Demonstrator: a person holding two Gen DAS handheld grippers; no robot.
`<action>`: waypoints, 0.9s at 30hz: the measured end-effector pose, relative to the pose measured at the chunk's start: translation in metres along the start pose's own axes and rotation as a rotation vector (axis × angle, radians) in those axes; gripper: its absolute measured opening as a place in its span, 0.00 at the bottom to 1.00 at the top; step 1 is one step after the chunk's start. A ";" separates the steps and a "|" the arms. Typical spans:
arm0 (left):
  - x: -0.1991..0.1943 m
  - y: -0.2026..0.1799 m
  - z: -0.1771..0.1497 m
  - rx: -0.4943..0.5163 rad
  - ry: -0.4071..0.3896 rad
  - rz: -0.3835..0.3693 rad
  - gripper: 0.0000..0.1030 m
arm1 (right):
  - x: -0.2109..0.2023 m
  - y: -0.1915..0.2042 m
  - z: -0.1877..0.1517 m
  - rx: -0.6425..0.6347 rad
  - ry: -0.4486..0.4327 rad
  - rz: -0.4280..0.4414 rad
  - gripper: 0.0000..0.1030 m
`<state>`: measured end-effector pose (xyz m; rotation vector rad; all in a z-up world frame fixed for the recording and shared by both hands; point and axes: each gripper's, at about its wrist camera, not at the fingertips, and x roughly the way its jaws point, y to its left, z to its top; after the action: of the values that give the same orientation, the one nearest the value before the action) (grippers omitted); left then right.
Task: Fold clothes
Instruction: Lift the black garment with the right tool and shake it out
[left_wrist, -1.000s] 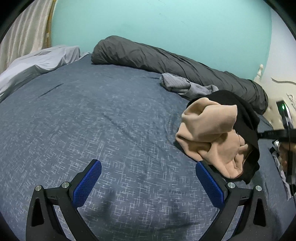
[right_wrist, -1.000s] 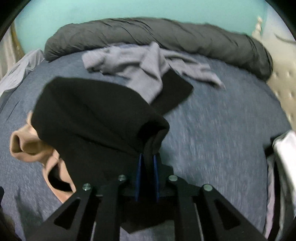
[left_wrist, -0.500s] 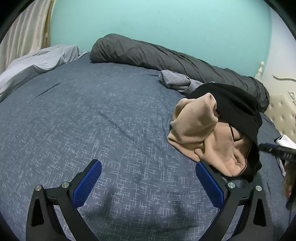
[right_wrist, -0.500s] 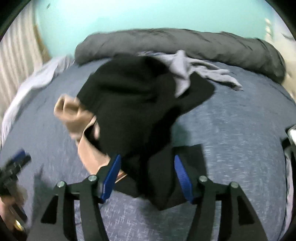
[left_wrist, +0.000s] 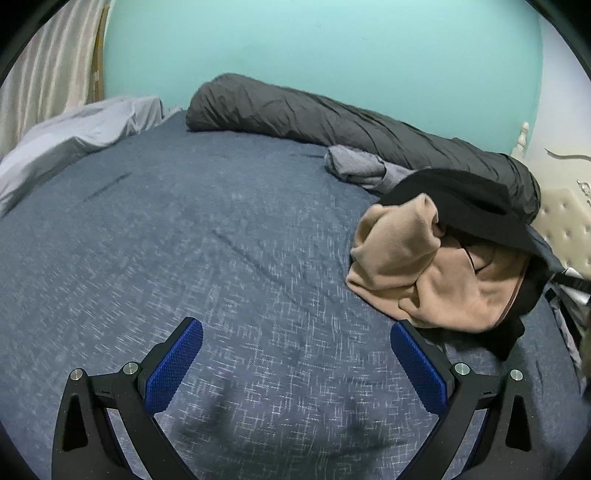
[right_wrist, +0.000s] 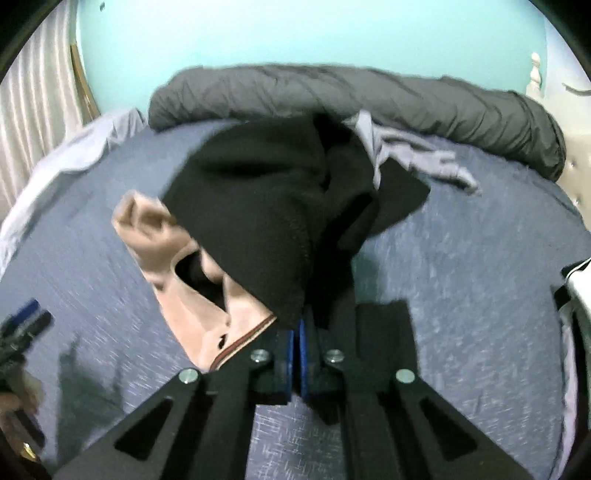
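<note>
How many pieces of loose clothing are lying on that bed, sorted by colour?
Black: 1, the black garment, pinched in the right gripper
Tan: 1, the tan garment, partly under the black one
Grey: 1, the grey garment, by the rolled dark duvet
Total: 3 on the bed; white fabric at the right edge is too cut off to count.

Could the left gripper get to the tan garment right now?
Probably yes. The left gripper is open and holds nothing, over bare bedspread, and the tan garment lies just beyond its right finger. The black garment drapes its far side only, pinched by the right gripper.
</note>
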<state>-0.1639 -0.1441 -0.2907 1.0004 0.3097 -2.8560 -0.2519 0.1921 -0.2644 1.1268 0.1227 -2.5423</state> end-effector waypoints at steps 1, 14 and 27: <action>-0.006 -0.001 0.003 -0.002 -0.004 -0.003 1.00 | -0.013 0.001 0.007 -0.003 -0.015 0.005 0.02; -0.109 -0.032 0.052 0.101 -0.057 -0.028 1.00 | -0.193 -0.009 0.090 -0.037 -0.185 0.002 0.02; -0.164 -0.089 0.055 0.203 -0.038 -0.127 1.00 | -0.215 -0.074 0.013 0.064 -0.051 -0.078 0.02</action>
<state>-0.0840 -0.0655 -0.1319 0.9907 0.0835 -3.0666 -0.1536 0.3195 -0.1029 1.0998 0.0739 -2.6588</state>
